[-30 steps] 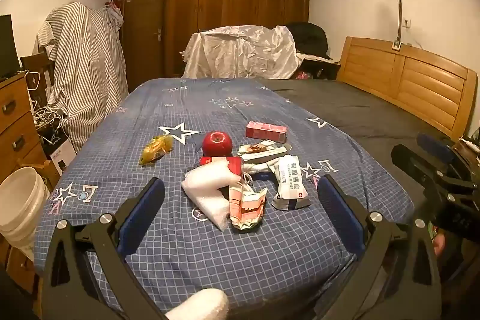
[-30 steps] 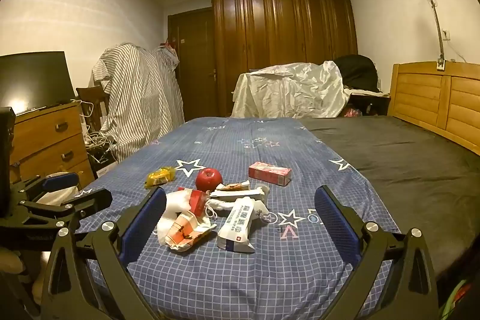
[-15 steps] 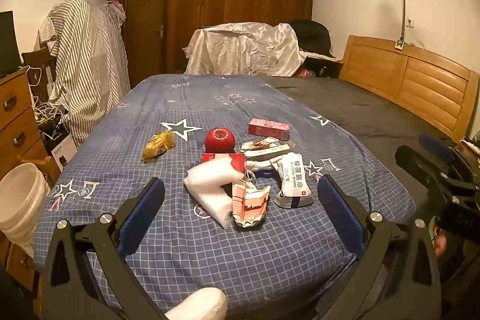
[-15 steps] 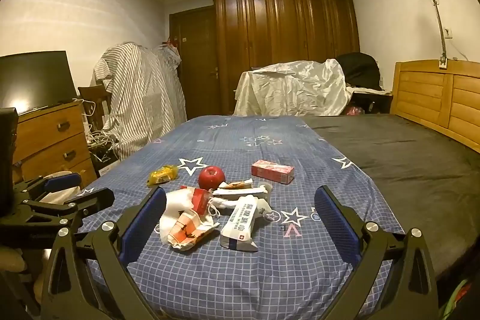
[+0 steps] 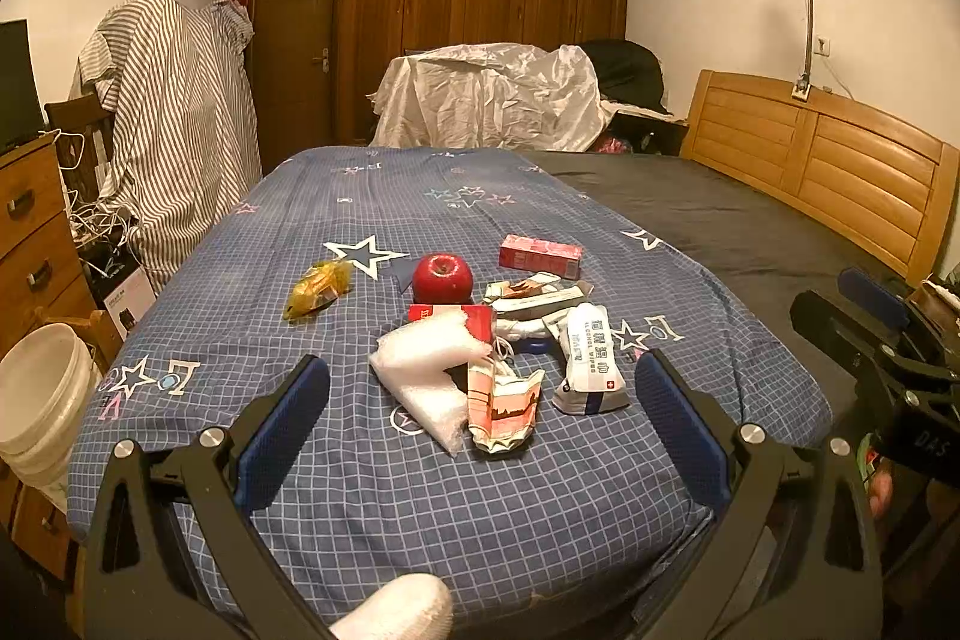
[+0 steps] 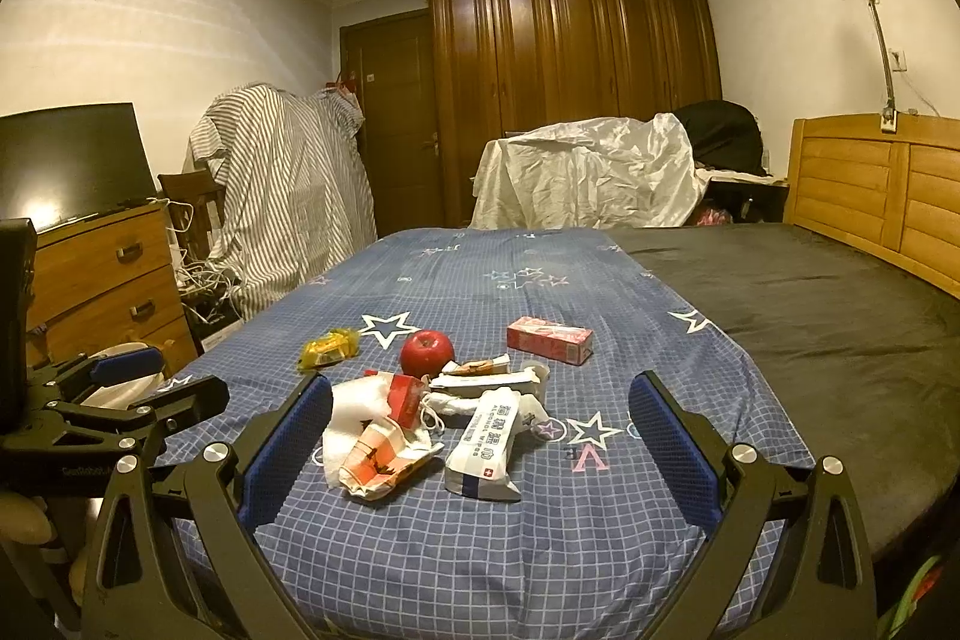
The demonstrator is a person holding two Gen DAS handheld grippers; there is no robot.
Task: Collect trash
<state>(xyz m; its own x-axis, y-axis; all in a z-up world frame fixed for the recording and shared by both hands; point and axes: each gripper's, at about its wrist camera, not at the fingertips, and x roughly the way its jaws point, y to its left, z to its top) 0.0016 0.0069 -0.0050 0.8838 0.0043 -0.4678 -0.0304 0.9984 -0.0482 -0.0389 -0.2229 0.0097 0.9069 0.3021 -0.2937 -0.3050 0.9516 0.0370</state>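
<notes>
Here the trash lies in a loose heap on the blue checked bedspread (image 5: 336,460): a crumpled wrapper (image 5: 501,409), a white foam sheet (image 5: 426,370), a wipes packet (image 5: 591,358) and a red box (image 5: 540,255) farther back. A red apple (image 5: 442,277) sits just behind the heap, a yellow wrapper (image 5: 318,286) apart to its left. The left gripper (image 5: 480,418) and right gripper (image 6: 480,451) both hang short of the heap, jaws spread wide and empty. A white bucket (image 5: 36,400) stands beside the bed.
</notes>
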